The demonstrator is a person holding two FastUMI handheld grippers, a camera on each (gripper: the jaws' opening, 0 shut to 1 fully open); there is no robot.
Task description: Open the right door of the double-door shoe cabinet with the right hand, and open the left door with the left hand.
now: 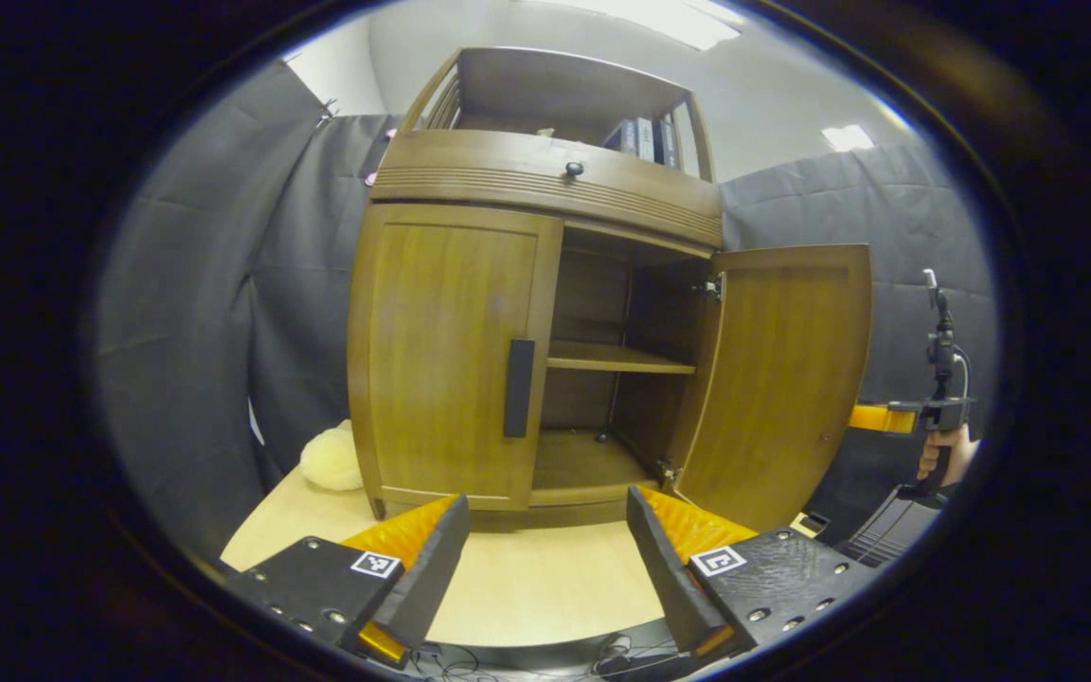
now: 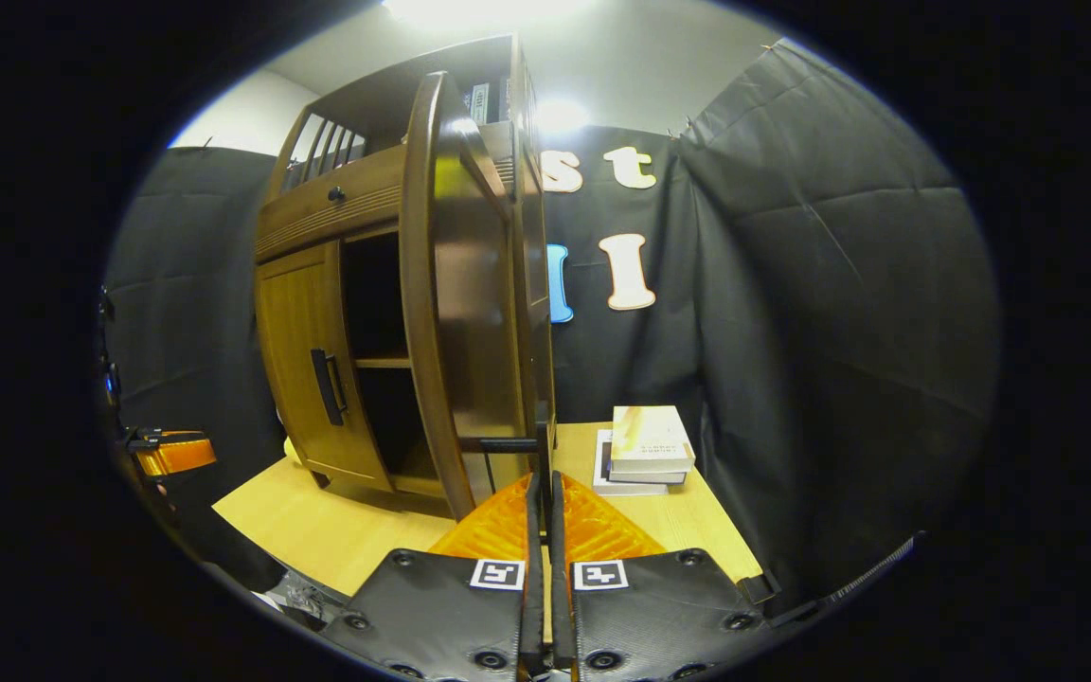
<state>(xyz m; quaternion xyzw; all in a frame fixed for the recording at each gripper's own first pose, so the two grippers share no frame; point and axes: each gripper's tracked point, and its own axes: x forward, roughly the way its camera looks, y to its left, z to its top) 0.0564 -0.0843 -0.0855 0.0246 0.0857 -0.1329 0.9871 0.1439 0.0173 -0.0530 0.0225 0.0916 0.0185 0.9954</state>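
so the shoe cabinet (image 1: 545,313) sits at the far side of the light wood worktop (image 1: 545,578), and its right door (image 1: 782,379) is already swung well open, showing the inner shelf (image 1: 617,358). the left door (image 1: 446,360) is shut flat, with its dark vertical handle (image 1: 518,387) at the inner edge. the left tongs (image 1: 545,559) are spread wide and holding nothing, hanging near the worktop's front edge, roughly lined up with that handle but well short of it. the right tongs (image 2: 542,516) are pinched nearly closed at the open door's edge; i can't tell if they actually grip it or its handle. what could go wrong, in my view: wide tongs coming in off-line would slide past the slim handle and bump the panel, and pulling straight back instead of along the hinge arc could make them slip off or nudge the whole cabinet. the fluffy cream thing (image 1: 332,461) at the left corner looks safely aside. writing: spines of the books (image 1: 645,139) up top and the stacked books (image 2: 642,450) are too small to read.
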